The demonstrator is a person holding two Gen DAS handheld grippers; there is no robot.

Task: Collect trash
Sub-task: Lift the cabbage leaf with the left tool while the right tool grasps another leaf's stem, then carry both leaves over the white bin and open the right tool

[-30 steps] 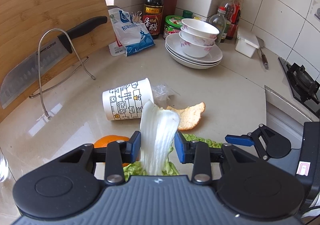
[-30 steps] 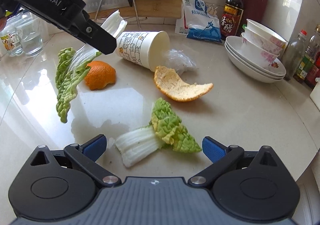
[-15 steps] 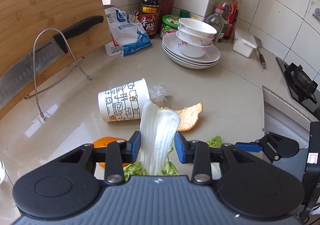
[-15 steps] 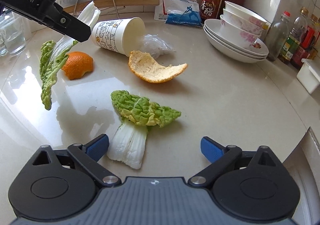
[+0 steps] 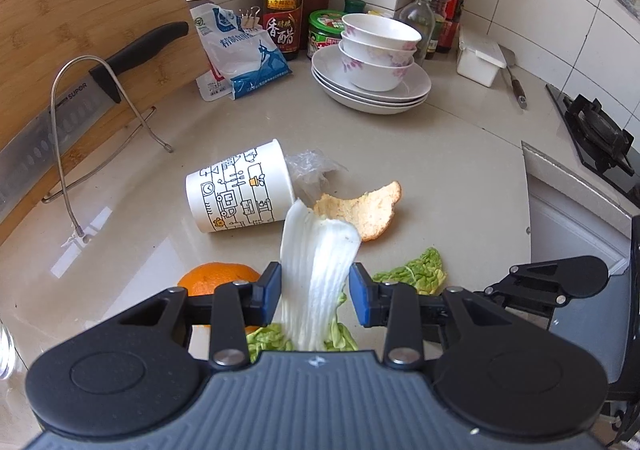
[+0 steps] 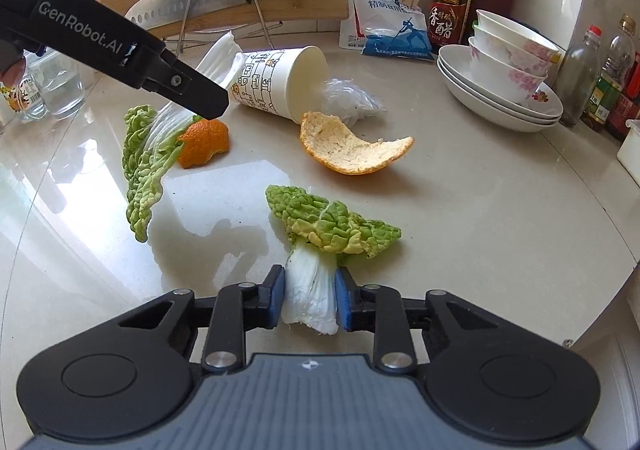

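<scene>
Paper cup (image 6: 276, 79) on its side on the desk (image 6: 460, 209), mouth toward the crumpled plastic wrap (image 6: 348, 99) touching its rim. Large orange peel (image 6: 352, 147) just in front of cup, pith up. Small peel (image 6: 204, 141) left-front. One cabbage leaf (image 6: 316, 250) lies nearer the camera; another leaf (image 6: 144, 169) hangs above the desk, left of cup.
</scene>
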